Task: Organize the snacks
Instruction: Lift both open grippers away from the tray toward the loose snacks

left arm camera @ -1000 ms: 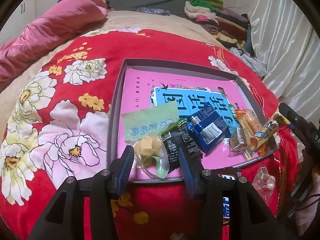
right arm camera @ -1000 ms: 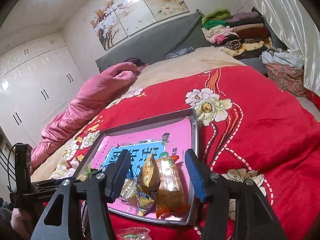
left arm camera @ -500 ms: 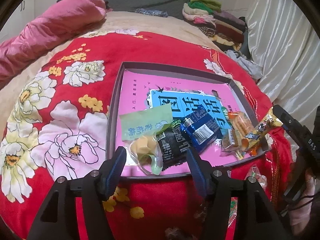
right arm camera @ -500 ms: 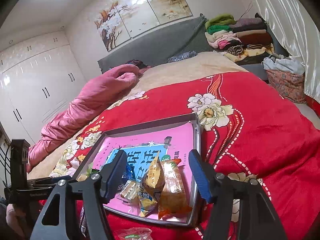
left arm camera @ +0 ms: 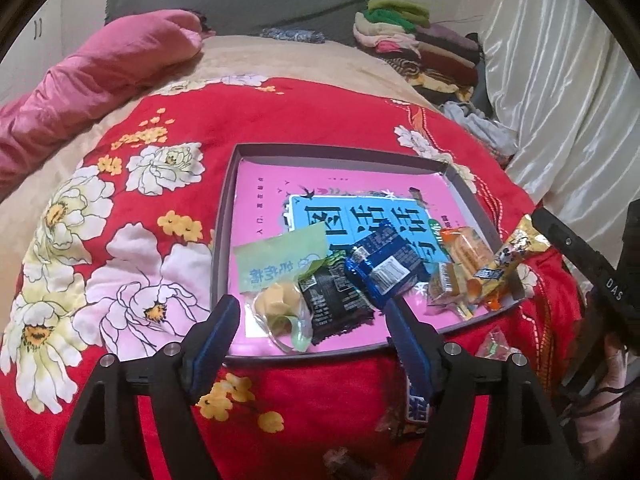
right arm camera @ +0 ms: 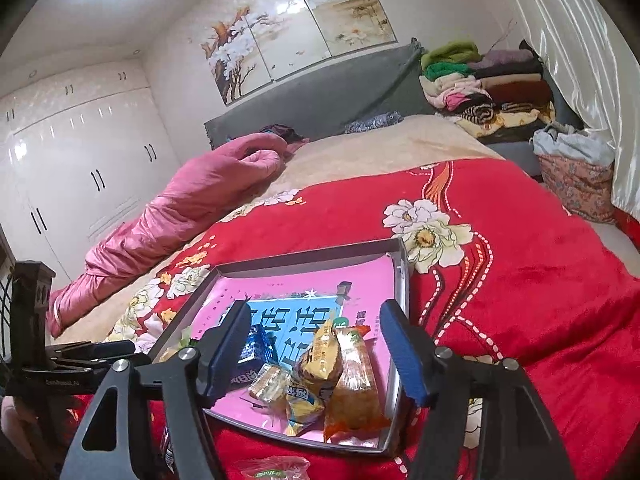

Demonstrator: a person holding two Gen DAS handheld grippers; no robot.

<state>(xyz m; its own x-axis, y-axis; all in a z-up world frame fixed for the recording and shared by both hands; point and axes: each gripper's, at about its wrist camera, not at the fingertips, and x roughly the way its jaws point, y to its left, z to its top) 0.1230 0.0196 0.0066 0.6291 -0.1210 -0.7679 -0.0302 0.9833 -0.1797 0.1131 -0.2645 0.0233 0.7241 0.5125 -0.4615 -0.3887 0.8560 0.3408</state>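
A grey shallow box [left arm camera: 222, 248] with a pink and blue lining lies on the red flowered blanket; it also shows in the right wrist view [right arm camera: 402, 280]. In it lie a green packet [left arm camera: 280, 256], a black packet [left arm camera: 334, 304], a blue packet [left arm camera: 380, 264], an orange packet [left arm camera: 466, 252] and a yellow packet [right arm camera: 320, 364]. My left gripper [left arm camera: 312, 340] is open and empty just above the box's near edge. My right gripper [right arm camera: 320, 354] is open and empty over the box's near right corner. Loose snacks lie outside the box: a clear green-print one [right arm camera: 276, 468] and a blue-white one [left arm camera: 416, 404].
A pink duvet [left arm camera: 92, 80] lies along the bed's left side. Folded clothes [right arm camera: 484, 88] are stacked at the headboard's right. A white curtain [left arm camera: 560, 100] hangs on the right. White wardrobes [right arm camera: 80, 160] stand on the left.
Both grippers have drawn back and up from the box, still open. The snacks in the box have not moved.
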